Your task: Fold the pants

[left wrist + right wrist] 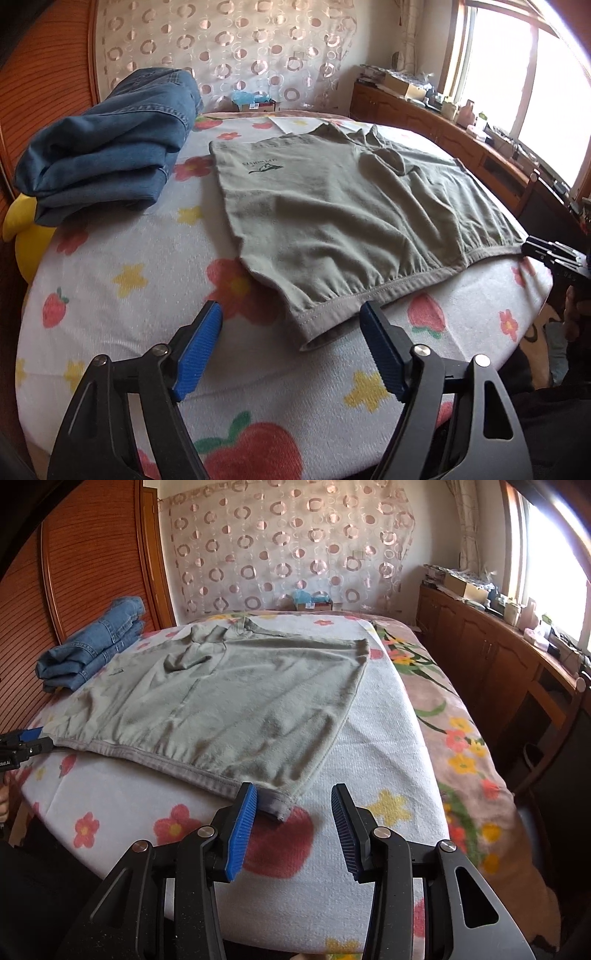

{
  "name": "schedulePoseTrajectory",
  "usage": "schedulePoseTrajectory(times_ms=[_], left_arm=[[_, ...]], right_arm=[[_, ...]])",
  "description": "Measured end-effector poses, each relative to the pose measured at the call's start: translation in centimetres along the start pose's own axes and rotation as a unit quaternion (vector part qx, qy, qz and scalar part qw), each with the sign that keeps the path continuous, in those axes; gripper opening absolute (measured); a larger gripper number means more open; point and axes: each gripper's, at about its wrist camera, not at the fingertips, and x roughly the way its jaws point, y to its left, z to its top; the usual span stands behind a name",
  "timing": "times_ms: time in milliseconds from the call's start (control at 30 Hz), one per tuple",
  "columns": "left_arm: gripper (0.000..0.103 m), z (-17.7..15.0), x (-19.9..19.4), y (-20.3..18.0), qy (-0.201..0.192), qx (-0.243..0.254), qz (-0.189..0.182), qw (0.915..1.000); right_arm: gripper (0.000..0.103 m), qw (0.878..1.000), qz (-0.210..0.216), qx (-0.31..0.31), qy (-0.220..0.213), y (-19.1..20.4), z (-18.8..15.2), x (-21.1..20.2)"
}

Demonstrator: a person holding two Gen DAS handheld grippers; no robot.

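Grey-green pants (332,206) (229,701) lie flat on the bed, their elastic waistband toward the near edge. My left gripper (291,314) stands open just short of the waistband's left corner, which lies low between its blue fingertips without touching the pads. My right gripper (294,792) is open too, at the other waistband corner. That corner rests beside the left pad (242,827), and the gap to the right pad is bare. Each gripper also shows at the edge of the other's view: the right gripper (554,254) and the left gripper (26,738).
A stack of folded blue jeans (110,147) (96,642) sits at the far left by the wooden headboard (92,565). A yellow plush toy (22,229) pokes out beneath it. The white fruit-print cover (129,295) tops a floral blanket (461,720). Wooden cabinets (498,657) line the window side.
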Motion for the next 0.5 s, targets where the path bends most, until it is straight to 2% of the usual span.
schedulePoseTrajectory(times_ms=[233, 433, 500], left_arm=[[0.069, 0.8, -1.6, 0.3, -0.032, -0.026, -0.02, 0.9989], [0.052, 0.6, -0.8, 0.6, -0.017, -0.029, -0.009, 0.9994], [0.05, 0.4, -0.5, 0.7, -0.011, -0.03, -0.007, 0.9995]], right_arm=[[0.044, 1.0, 0.002, -0.009, -0.012, 0.3, 0.1, -0.5], [0.044, 1.0, 0.007, -0.009, -0.01, 0.4, 0.0, -0.4], [0.044, 1.0, 0.01, -0.008, -0.011, 0.4, 0.0, -0.4]])
